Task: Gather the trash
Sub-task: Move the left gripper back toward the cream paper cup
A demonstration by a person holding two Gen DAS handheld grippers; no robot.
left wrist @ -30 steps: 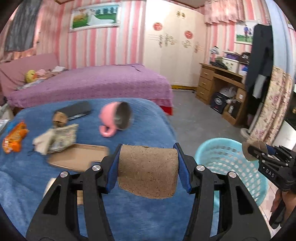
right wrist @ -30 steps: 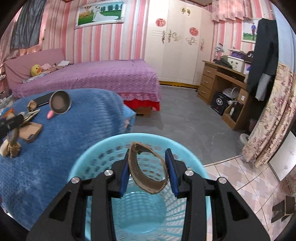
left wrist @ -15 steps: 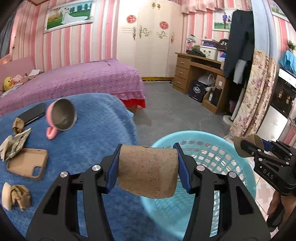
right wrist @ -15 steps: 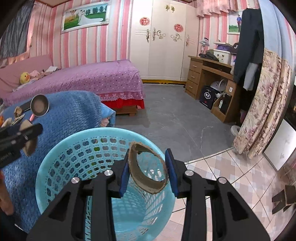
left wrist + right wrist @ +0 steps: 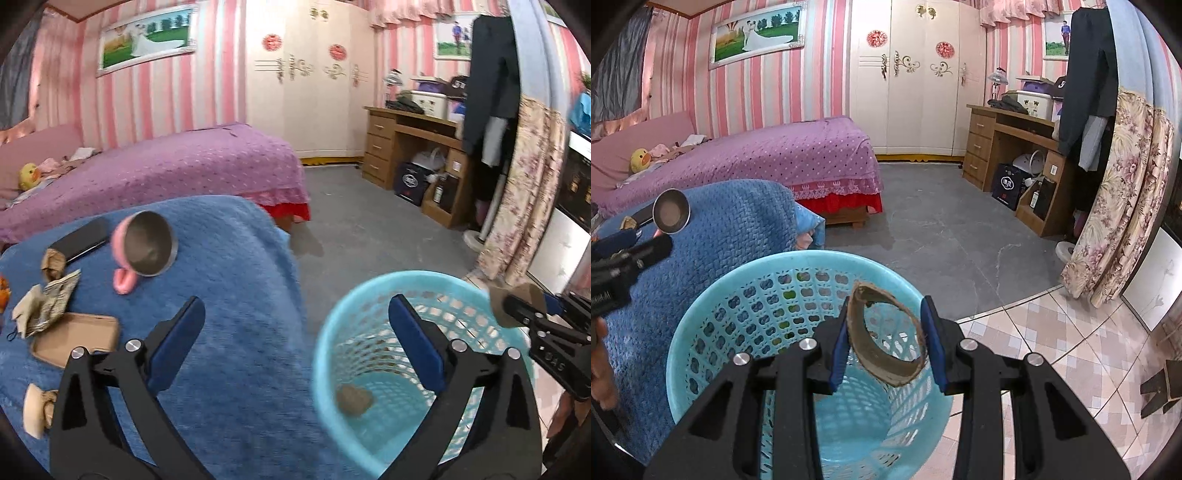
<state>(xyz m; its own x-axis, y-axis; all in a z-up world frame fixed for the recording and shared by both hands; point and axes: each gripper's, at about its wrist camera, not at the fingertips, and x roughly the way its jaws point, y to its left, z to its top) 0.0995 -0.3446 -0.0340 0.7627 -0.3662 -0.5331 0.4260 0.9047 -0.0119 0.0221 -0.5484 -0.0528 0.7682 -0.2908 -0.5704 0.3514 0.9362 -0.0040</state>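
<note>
Trash in the bin: a brown lump (image 5: 354,399) lies on the floor of the light-blue basket (image 5: 332,325), blurred, so its shape is hard to read.
Trash in hand: a brown cardboard ring (image 5: 886,332), squashed oval, sits above the basket's mouth, toward the rim's right side.
Right gripper (image 5: 886,338): jaws partly closed, both blue pads pressing the ring's sides, so it has a firm hold.
Left gripper (image 5: 293,349): jaws opening, spread wide, nothing between the pads; the left finger hangs over the blue blanket (image 5: 240,295), the right finger over the basket's opening.
Basket position: it stands on the floor, tight against the blanket's hanging edge, where grey floor (image 5: 942,229) meets pink tiles (image 5: 1071,350).
Basket rim: round, open all the way around, walls perforated.
Trash still out: on the blanket, well left of the basket, lie crumpled paper (image 5: 46,306), a flat brown cardboard tray (image 5: 75,338) and a small brown wad (image 5: 51,262).
Other things there: a pink mug (image 5: 146,251) on its side, mouth toward the camera, and a dark phone (image 5: 79,240) beyond it.
Blanket edge: it falls off just right of the mug, down to the basket.
Open room: wide bare grey floor stretches beyond the basket to the wardrobe (image 5: 916,81).
Right side: a wooden desk (image 5: 1008,147) and a floral curtain (image 5: 1115,203) close in that flank.
Far left: a purple bed (image 5: 757,158) behind the blanket.
</note>
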